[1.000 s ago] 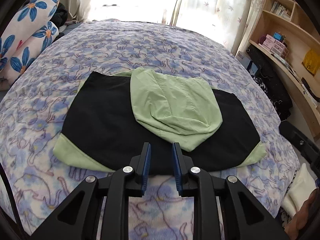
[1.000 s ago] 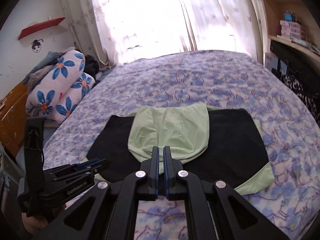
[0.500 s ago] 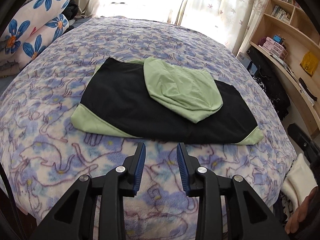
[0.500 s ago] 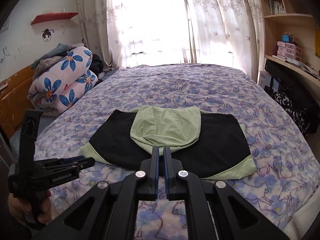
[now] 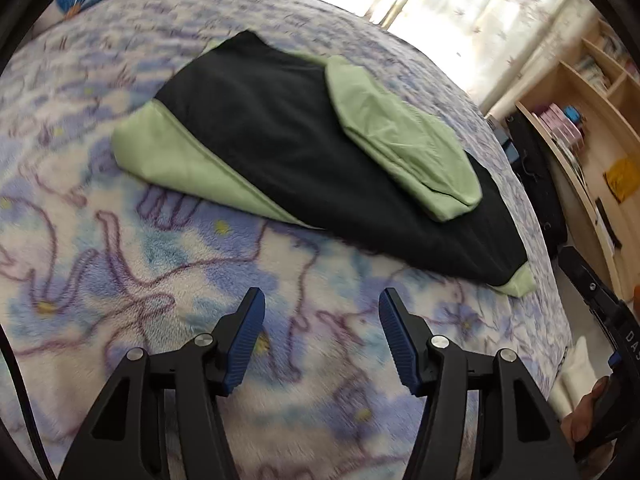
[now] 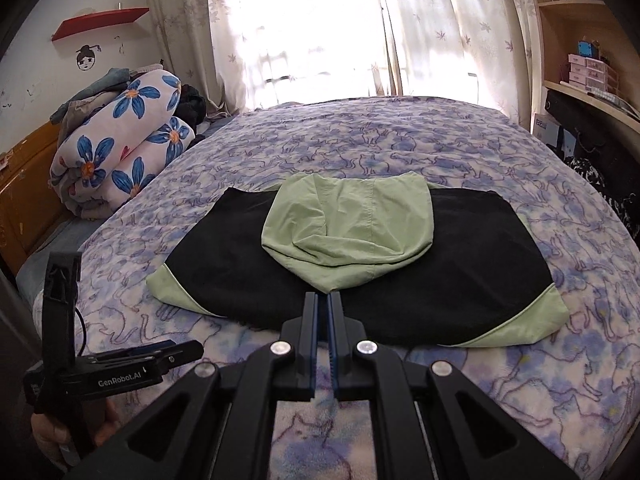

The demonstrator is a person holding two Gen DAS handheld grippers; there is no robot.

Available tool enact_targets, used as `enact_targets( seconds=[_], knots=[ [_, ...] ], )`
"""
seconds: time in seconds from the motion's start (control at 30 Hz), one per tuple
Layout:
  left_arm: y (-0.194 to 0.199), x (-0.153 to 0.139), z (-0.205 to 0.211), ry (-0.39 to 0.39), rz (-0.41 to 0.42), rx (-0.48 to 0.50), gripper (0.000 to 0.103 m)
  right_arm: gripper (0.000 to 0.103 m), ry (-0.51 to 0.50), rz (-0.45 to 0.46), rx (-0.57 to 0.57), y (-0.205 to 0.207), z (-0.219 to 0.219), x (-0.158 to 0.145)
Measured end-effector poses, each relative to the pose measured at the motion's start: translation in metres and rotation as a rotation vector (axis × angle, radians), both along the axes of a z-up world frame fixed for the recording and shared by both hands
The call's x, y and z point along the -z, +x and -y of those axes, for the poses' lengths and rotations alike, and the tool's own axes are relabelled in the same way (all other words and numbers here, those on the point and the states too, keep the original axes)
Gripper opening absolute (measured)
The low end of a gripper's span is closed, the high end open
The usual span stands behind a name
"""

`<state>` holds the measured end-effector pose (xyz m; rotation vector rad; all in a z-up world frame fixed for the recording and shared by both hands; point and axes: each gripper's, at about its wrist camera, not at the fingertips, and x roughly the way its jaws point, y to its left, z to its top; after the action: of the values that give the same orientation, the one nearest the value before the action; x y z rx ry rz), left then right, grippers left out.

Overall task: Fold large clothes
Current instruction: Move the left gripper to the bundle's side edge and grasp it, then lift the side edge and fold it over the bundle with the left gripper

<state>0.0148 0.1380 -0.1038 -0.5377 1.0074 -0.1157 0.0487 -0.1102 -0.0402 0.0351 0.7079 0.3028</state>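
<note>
Ahead of both grippers, the folded garment [image 6: 400, 276] lies flat on the bed [image 6: 400, 144], black with green corners and a green hood [image 6: 352, 232] laid on top. The left gripper [image 5: 322, 308] hangs over bare blanket short of the garment's near edge; its jaws have just been opening and stand apart, nothing between them. The right gripper [image 6: 322, 300] has its jaws together, empty, just before the hood's tip.
</note>
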Motion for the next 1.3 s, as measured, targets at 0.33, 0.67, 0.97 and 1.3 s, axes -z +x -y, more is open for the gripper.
enact_targets(
  seconds=[0.33,0.67,0.97,1.3],
  knots=[
    [0.053,0.024,-0.029,-0.107,0.019,-0.101,0.058,0.005,0.031,-0.071,0.005,0.049,-0.013,0.025],
    [0.117,0.032,-0.050,-0.126,0.060,-0.209,0.058,0.005,0.027,-0.080,0.015,0.105,-0.019,0.029],
    [0.122,0.007,-0.047,0.031,0.174,-0.293,0.008,0.004,-0.087,-0.156,0.040,0.171,-0.037,0.080],
    [0.114,-0.100,0.057,0.319,0.513,-0.035,0.005,0.005,0.048,-0.295,-0.027,0.159,-0.021,0.103]
  ],
)
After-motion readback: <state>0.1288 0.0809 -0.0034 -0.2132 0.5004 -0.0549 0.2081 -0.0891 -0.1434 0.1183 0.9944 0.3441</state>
